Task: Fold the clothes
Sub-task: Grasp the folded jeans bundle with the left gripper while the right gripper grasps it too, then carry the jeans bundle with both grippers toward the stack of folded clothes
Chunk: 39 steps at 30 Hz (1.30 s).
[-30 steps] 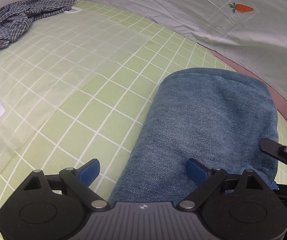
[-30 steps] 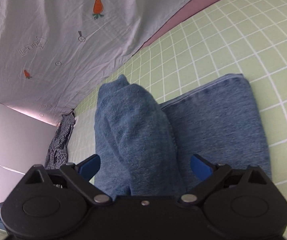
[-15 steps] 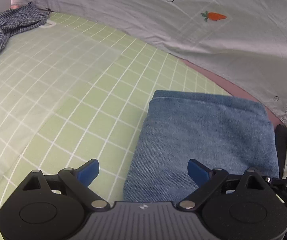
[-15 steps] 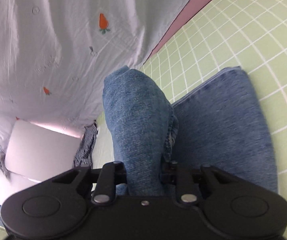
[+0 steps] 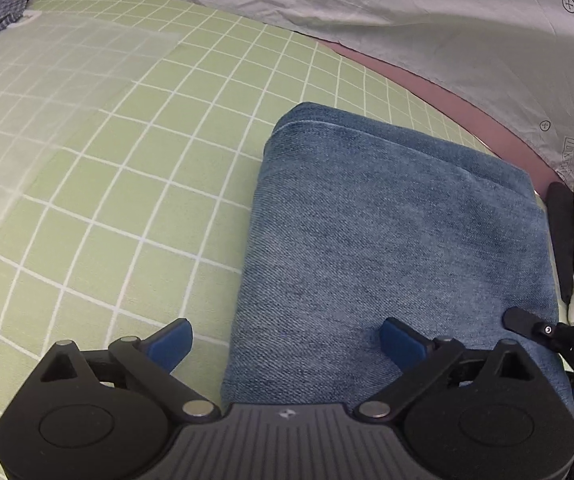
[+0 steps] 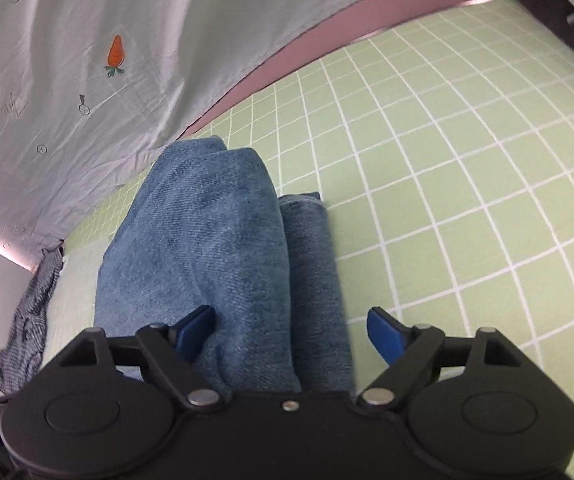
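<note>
Left wrist view: both tools (image 5: 285, 340) (image 6: 291, 330) spread over folded jeans (image 5: 399, 248) on green checked sheet (image 5: 127, 160), grey carrot-print cloth (image 6: 87, 40) behind.

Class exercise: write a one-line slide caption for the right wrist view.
Open right tool straddles folded blue jeans on a green checked sheet.

sheet under you: green sheet (image 5: 135, 168) with a white grid
behind it: your pale grey quilt (image 6: 87, 40), printed with small carrots (image 6: 115, 55)
between them: a pink strip (image 5: 439, 88)
</note>
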Motion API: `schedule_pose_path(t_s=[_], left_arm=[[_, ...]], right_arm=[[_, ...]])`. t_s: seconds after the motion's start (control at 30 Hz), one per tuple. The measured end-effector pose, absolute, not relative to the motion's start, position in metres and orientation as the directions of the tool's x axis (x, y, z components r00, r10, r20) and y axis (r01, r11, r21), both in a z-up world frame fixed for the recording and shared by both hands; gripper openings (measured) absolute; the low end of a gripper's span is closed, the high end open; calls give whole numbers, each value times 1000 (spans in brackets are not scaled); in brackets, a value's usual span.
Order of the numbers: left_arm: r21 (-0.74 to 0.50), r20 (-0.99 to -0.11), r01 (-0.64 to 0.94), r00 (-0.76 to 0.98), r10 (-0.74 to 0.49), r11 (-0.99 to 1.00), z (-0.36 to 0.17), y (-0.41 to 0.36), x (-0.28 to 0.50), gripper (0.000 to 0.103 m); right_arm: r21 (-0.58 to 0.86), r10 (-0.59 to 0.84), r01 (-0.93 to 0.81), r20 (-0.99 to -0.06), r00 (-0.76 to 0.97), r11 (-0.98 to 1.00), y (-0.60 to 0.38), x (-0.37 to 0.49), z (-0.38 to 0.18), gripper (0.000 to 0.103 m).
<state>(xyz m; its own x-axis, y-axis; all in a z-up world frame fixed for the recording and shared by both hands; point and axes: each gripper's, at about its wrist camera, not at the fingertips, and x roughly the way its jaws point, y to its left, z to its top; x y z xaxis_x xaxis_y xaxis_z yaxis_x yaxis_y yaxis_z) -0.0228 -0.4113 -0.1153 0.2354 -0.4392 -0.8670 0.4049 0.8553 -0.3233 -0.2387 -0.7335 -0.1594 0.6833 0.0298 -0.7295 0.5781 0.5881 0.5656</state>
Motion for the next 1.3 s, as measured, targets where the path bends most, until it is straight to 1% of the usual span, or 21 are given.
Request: schedule_pose_path(t_s=[0.1,0.13,0.17,0.27,0.3,0.33,0.37,0.43,0.47,0.5,0.53,0.57,0.6,0.7,0.9,1.07,1.3], left_arm=[[-346,-864,396,218,-454,850,-121,-413,-18,101],[-354,-863,393,213,-459,849,-122,-414,-17,101],[-362,-862,390,207,-463,847,-124,-415,-16,102],[-373,-859,389,200,-472,842,-127,-418,-13,102],[-375,-854,394,206,-478,839,-124,-419,-16,97],[-377,-849,400,212,-484,836,-121,-420,-19,90],[-378,-844,405,218,-490,832,-118,-422,-23,72],[-381,-834,416,230,-501,825,-111,-424,-29,57],[-383,-829,422,236,-507,822,-108,-425,-32,47],[-384,-824,427,242,-513,818,-105,-426,-35,38],[-386,-818,433,247,-519,815,-102,-427,-38,34],[-387,-813,438,253,-525,811,-99,-428,-42,25],[-388,-807,444,259,-530,808,-96,-429,-45,23],[-385,-804,471,251,-539,794,-89,-428,-60,22],[-391,-795,540,210,-569,746,-83,-415,-96,21],[-428,-792,609,103,-602,668,-89,-413,-126,21],[-475,-779,695,-47,-625,540,-98,-433,-175,21]], right_arm=[[630,83,565,-703,706,532,-735,-238,-172,87],[642,91,559,-695,713,524,-734,-238,-174,90],[637,91,553,-696,712,537,-733,-235,-174,90],[612,93,537,-705,703,581,-727,-230,-171,90],[612,95,532,-703,704,585,-726,-228,-172,88],[625,107,522,-694,712,581,-725,-227,-172,75],[651,131,508,-678,723,564,-725,-228,-175,55],[671,142,489,-657,740,557,-723,-233,-176,46],[667,138,479,-653,745,571,-720,-236,-173,43],[661,134,469,-649,749,586,-718,-238,-171,38],[660,126,468,-647,752,588,-715,-241,-167,36],[659,119,469,-644,756,588,-713,-244,-163,35],[656,111,469,-643,758,591,-710,-248,-160,35],[671,98,480,-632,769,565,-705,-265,-155,33],[665,39,535,-645,763,521,-681,-306,-142,32],[633,-50,615,-677,734,470,-652,-352,-131,32],[603,-187,739,-723,665,299,-629,-431,-126,32]])
